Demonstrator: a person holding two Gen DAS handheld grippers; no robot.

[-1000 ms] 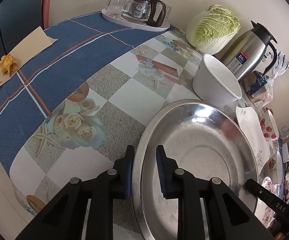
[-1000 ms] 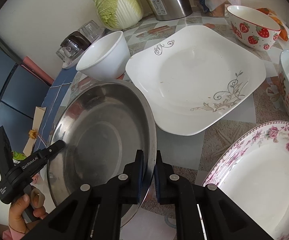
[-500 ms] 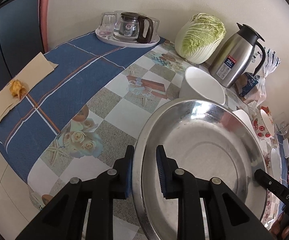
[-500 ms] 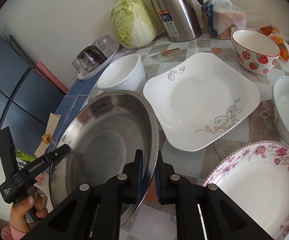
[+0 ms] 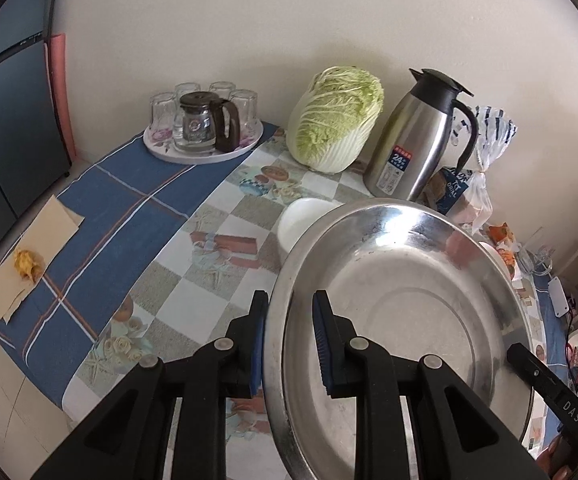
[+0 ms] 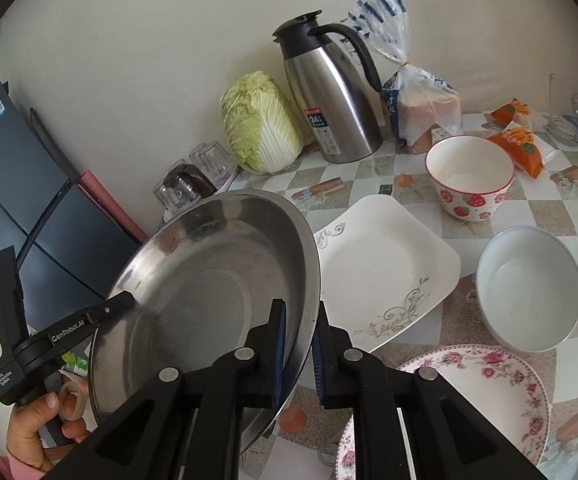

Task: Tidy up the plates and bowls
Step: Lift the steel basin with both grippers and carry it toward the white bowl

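1. Left tool [image 5: 289, 344]: its pads are clamped on the near rim of the steel plate [image 5: 405, 316], one pad outside the rim, one inside.
2. Right tool [image 6: 299, 344]: it grips the opposite rim of the same plate [image 6: 193, 292], the rim pinched between its blue pads. The plate sits tilted between the two tools, clear of the counter [image 6: 417, 192].
3. Beyond the left tool: the plate's far edge hides most of a white bowl [image 5: 301, 220]; behind that stand a cabbage [image 5: 335, 120] and a steel flask [image 5: 417, 140].
4. Ahead and left of the left tool: a tray of glasses with a glass pot [image 5: 205, 124].
5. Just right of the right tool: a square white plate [image 6: 385, 268] lying flat, partly covered by the steel plate's edge.
6. Further right: a grey bowl [image 6: 529, 288], a strawberry bowl [image 6: 469, 176] beyond it, and a floral plate [image 6: 473, 404] nearest the tool.
7. Behind these: a bagged loaf [image 6: 421, 112] beside the flask.
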